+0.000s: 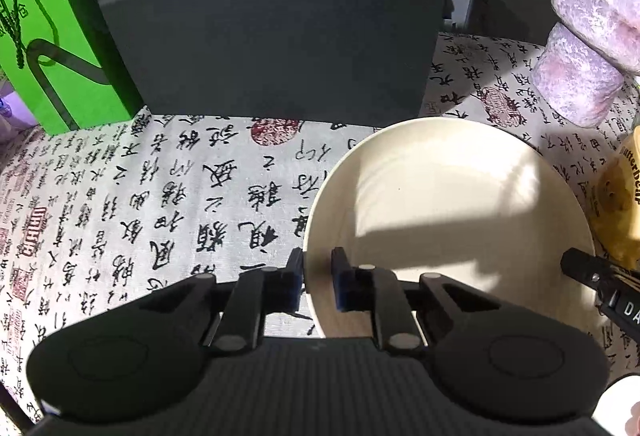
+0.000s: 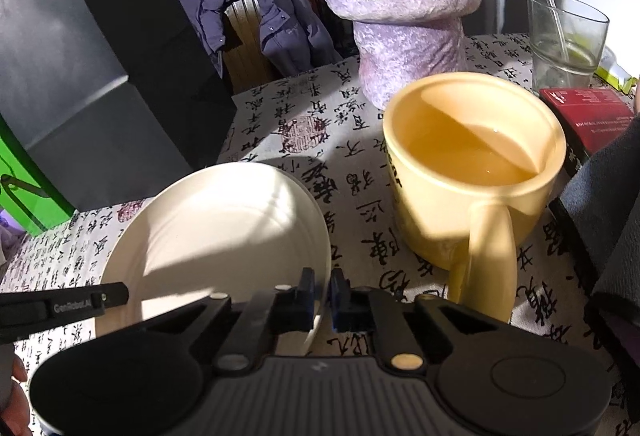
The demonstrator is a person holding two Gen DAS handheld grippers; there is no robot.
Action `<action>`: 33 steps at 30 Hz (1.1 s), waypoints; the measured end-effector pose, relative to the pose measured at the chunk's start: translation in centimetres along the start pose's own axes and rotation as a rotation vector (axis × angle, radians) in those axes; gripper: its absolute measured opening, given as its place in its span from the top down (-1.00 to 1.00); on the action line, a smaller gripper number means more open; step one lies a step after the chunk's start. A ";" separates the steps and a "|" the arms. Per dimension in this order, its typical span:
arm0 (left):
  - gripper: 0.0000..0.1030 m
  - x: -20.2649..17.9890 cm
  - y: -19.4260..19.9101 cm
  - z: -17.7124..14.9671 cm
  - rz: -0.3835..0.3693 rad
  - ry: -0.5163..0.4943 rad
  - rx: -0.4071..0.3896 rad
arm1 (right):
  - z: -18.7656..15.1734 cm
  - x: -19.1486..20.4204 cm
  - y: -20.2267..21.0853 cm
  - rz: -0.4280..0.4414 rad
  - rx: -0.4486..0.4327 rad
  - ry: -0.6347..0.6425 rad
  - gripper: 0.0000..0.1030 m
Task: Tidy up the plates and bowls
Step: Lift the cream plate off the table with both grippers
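A cream plate [image 1: 448,204] lies on the calligraphy-print tablecloth [image 1: 140,204]; it also shows in the right wrist view [image 2: 216,228]. My left gripper [image 1: 317,268] straddles the plate's left rim, one finger outside and one inside, with a gap at the rim. My right gripper [image 2: 321,286] is closed on the plate's right rim. The right gripper's fingertip [image 1: 580,266] shows at the plate's right edge in the left wrist view. The left gripper's finger [image 2: 80,302] shows over the plate's left edge in the right wrist view.
A yellow mug [image 2: 472,172] of liquid stands right of the plate, also in the left wrist view [image 1: 620,204]. A purple textured vase [image 2: 404,12], a glass [image 2: 564,44] and a red box [image 2: 588,116] stand behind. A dark box [image 1: 264,36] and a green bag [image 1: 52,36] stand far left.
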State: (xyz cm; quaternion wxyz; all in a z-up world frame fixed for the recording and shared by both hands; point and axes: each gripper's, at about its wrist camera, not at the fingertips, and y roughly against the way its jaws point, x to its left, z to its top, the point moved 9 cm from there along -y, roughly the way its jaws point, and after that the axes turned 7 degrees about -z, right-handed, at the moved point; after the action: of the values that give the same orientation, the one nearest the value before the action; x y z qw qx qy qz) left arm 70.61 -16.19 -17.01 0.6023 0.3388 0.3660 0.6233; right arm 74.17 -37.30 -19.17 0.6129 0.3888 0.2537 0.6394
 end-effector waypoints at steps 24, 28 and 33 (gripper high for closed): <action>0.71 -0.8 1.4 0.4 0.025 -0.041 -0.059 | 0.8 0.0 1.4 0.025 -0.088 -0.008 0.87; 0.71 -0.9 2.1 0.7 0.026 -0.052 -0.079 | 1.0 -0.1 1.7 0.027 -0.101 -0.014 0.87; 0.70 -1.0 2.7 1.1 0.024 -0.055 -0.101 | 1.2 -0.1 2.1 0.033 -0.117 -0.019 0.87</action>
State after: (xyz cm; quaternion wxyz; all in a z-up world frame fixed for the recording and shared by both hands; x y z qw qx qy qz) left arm 70.30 -17.16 -14.13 0.6210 0.3295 0.3133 0.6385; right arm 73.95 -37.80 -16.80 0.6263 0.3625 0.2035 0.6595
